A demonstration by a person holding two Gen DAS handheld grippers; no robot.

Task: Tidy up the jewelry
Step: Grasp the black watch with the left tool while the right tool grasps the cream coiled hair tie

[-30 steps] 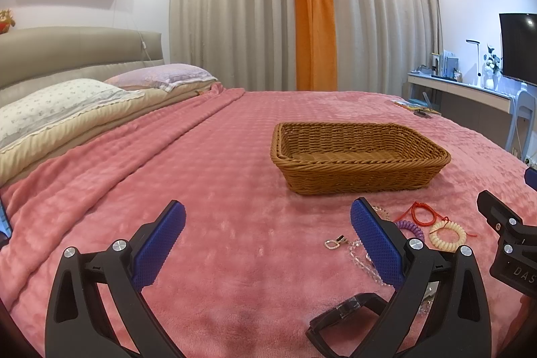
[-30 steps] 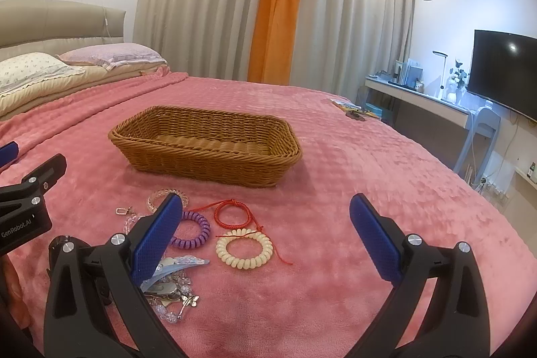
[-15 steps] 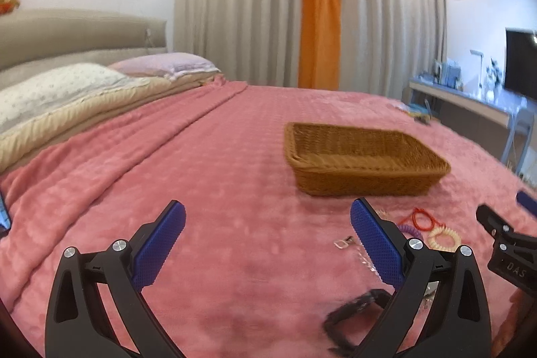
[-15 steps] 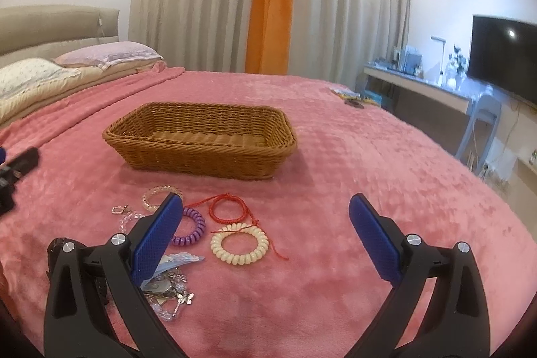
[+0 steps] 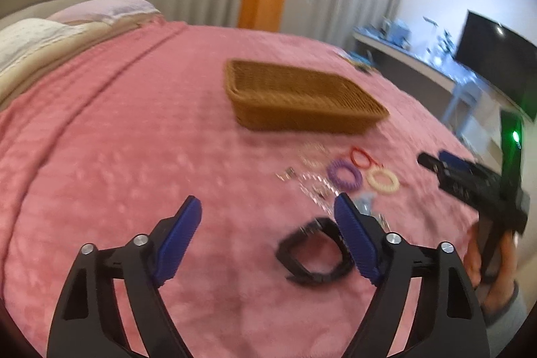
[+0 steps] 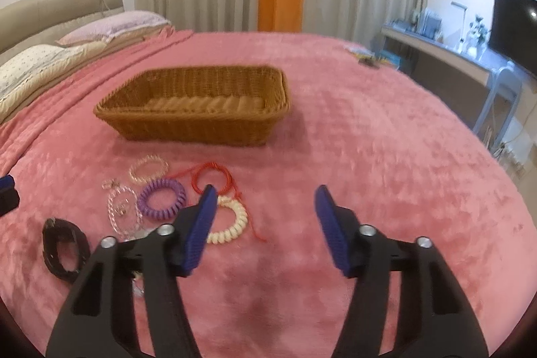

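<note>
both sets of jaws stand wide apart with nothing between the blue pads. left gripper (image 5: 266,207) hovers over the pink blanket (image 5: 134,156), its right pad just above a black band (image 5: 313,252) that lies flat on the blanket. right gripper (image 6: 263,195) hovers low over the same blanket, its left pad overlapping in view the cream coil bracelet (image 6: 231,222).

jewelry lies loose in one cluster on the blanket, in front of the wicker basket (image 6: 198,109) and apart from it:
- cream coil bracelet, nearest the right gripper
- purple coil bracelet (image 6: 161,197), just beside the cream one, to its left
- red cord bracelet (image 6: 211,178), behind both, with a loose tail running past the cream coil
- pale bead bracelet (image 6: 148,168), closest to the basket
- clear chain (image 6: 122,210), left of the purple coil
- black band, leftmost, a little apart from the rest

basket interior shows only its woven floor from the right wrist view. left wrist view is motion-blurred; small clear pieces near the chain cannot be identified. right gripper body appears at the right edge of that view, held in a hand (image 5: 486,260).
</note>
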